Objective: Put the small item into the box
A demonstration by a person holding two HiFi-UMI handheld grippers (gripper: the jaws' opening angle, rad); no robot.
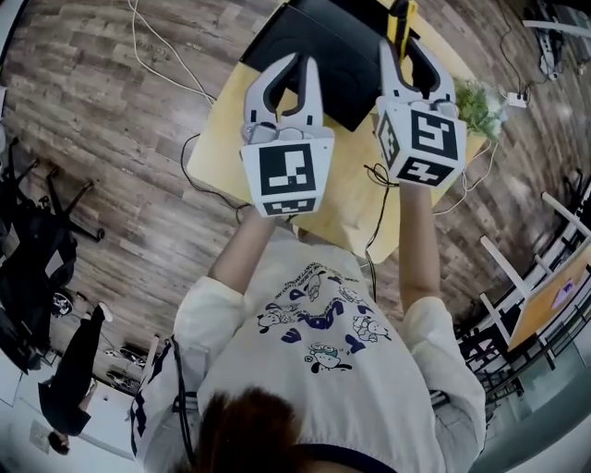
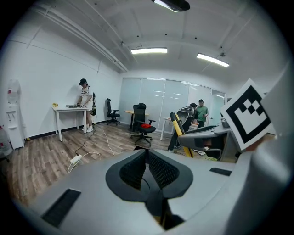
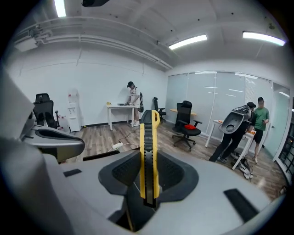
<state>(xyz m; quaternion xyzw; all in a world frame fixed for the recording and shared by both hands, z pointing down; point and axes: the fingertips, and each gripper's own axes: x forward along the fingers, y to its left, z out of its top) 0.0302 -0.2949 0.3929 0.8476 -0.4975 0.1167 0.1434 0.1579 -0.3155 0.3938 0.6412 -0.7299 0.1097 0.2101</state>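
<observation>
Brown hair and a white cotton shirt printed with blue cartoon figures (image 1: pixel 319 323) fill the lower head view, with both forearms reaching out from it. At the end of the left forearm, the left gripper (image 1: pixel 297 63) (image 2: pixel 147 153), smooth grey plastic with a black-and-white marker cube on its back, has its ribbed black pads (image 2: pixel 161 170) pressed together at the tips with nothing between them. Just beside it, the right gripper (image 1: pixel 403 42) (image 3: pixel 149 158) is clamped on a slim yellow and black utility knife (image 1: pixel 401 20) (image 3: pixel 149 151), which stands upright between the pads and pokes past the fingertips. Under and ahead of both grippers lies a flat, matte black rectangular box (image 1: pixel 346 88), set on a pale yellow wooden table (image 1: pixel 220 139); the left gripper overlaps the box's near edge, while the knife sits over its far right side. Whether either gripper touches the box cannot be told. Right of the right gripper, a leafy green plant (image 1: pixel 480 103) sits at the table's edge. Left of the left gripper the tabletop ends in a rounded corner, and beyond it grey-brown plank flooring (image 1: pixel 102 120) lies open, crossed by a thin white cable (image 1: pixel 157 57). Ahead of the left jaws that flooring runs far out to a black office chair (image 2: pixel 142 124) and a white desk (image 2: pixel 69 112).
</observation>
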